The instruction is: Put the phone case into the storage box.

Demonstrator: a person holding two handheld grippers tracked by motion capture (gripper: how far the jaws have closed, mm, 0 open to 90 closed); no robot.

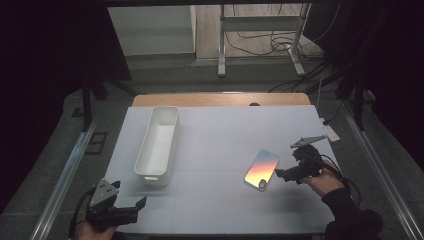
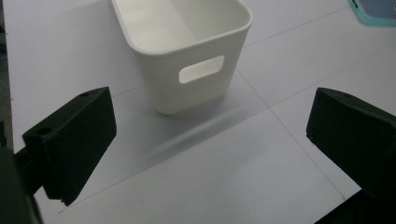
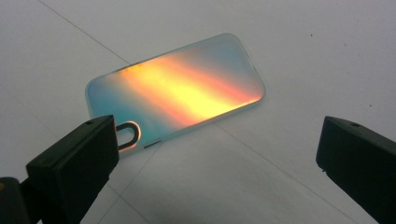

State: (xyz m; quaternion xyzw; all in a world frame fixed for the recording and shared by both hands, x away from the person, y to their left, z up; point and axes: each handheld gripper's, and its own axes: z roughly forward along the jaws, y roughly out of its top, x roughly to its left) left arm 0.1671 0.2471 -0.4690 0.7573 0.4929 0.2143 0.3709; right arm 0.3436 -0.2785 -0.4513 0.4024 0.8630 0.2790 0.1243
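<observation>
White tabletop [image 1: 220, 145] bears an unlabelled iridescent phone case [image 3: 177, 88] before the right gripper's [image 3: 219, 154] wide jaws.

In the right gripper view, the near corner of the phone case [image 3: 175, 91] with its camera cutout is partly hidden behind the left jaw. In the left gripper view, the white bin [image 2: 187, 42] is cut off by the top edge, its far end unseen. A teal-edged object [image 2: 376, 11] at that view's top right corner is cropped too much to tell what it is.

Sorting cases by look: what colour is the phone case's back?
Iridescent: the phone case runs blue to orange and yellow, clearest in the right gripper view.
</observation>
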